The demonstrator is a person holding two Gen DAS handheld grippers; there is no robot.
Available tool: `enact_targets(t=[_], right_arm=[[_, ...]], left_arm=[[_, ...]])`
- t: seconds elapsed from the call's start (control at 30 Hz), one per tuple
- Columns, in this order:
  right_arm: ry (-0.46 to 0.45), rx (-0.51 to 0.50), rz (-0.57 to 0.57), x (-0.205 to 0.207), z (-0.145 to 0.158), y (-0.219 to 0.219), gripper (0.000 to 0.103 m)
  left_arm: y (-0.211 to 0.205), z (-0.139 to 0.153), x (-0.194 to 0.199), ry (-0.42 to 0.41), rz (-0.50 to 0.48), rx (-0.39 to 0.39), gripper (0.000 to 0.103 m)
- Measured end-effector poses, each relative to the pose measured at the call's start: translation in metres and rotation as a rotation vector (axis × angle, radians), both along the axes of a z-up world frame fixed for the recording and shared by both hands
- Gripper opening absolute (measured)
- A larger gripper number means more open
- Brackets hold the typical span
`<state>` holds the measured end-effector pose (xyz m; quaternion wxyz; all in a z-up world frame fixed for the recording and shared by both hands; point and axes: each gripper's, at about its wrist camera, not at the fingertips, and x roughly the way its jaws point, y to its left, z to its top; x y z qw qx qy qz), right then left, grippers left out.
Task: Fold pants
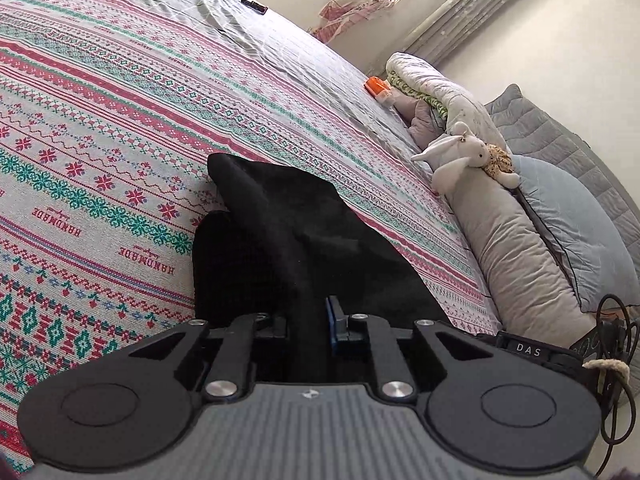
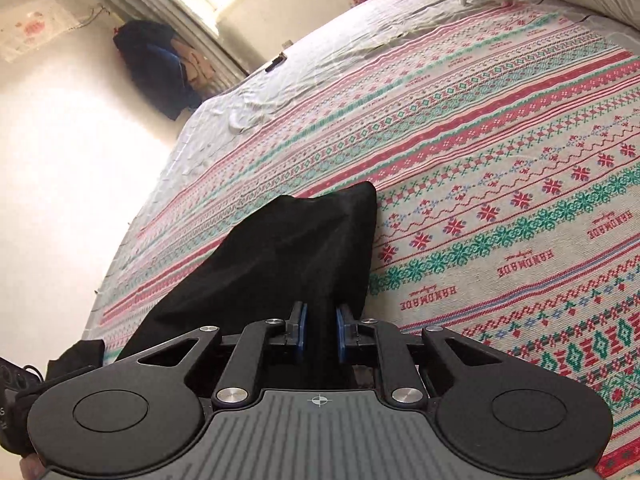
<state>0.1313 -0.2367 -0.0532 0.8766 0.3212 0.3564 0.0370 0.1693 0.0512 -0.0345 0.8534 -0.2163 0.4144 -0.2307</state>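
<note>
The black pants hang in a bunched fold above the patterned bedspread. My left gripper is shut on the black pants, with cloth pinched between its blue pads. In the right wrist view the black pants drape away from my right gripper, which is shut on them too. The far ends of the cloth rest on the bedspread. Most of the pants' shape is hidden by folds.
A white plush rabbit, pillows and a rolled quilt line the bed's right side. An orange box and a dark remote lie farther back. Clothes hang by the wall, and the bed's left edge drops off.
</note>
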Motion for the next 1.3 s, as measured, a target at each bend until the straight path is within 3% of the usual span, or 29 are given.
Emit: enact_targets(t=[0.07, 0.13, 0.2, 0.37, 0.5, 0.6, 0.8, 0.9, 1.0, 1.3], right_arm=[[0.037, -0.003, 0.003, 0.003, -0.007, -0.003, 0.015], [0.074, -0.013, 0.021, 0.006, -0.014, -0.002, 0.02], [0.093, -0.051, 0.031, 0.006, -0.019, 0.005, 0.023], [0.081, -0.076, 0.037, -0.004, -0.006, 0.002, 0.029], [0.034, -0.093, 0.018, -0.021, 0.012, -0.002, 0.061], [0.016, -0.169, 0.01, -0.033, 0.022, 0.002, 0.07], [-0.014, -0.299, -0.023, -0.067, 0.028, 0.012, 0.088], [0.0, -0.392, -0.037, -0.08, 0.031, 0.021, 0.089], [0.008, -0.458, -0.053, -0.095, 0.039, 0.027, 0.096], [0.054, -0.539, -0.039, -0.114, 0.039, 0.047, 0.103]], left_arm=[[-0.008, -0.004, 0.001, -0.018, 0.022, 0.112, 0.044], [-0.012, -0.01, 0.002, -0.018, 0.047, 0.216, 0.057], [-0.017, -0.016, -0.001, -0.046, 0.076, 0.301, 0.076], [-0.012, -0.007, -0.01, -0.078, 0.122, 0.371, 0.083], [-0.012, 0.005, -0.022, -0.091, 0.145, 0.401, 0.092], [-0.013, 0.014, -0.035, -0.098, 0.138, 0.417, 0.098], [-0.025, 0.025, -0.063, -0.102, 0.106, 0.48, 0.103], [-0.036, 0.028, -0.077, -0.107, 0.108, 0.528, 0.103], [-0.043, 0.027, -0.092, -0.115, 0.117, 0.584, 0.103], [-0.049, 0.025, -0.126, -0.081, 0.12, 0.634, 0.103]])
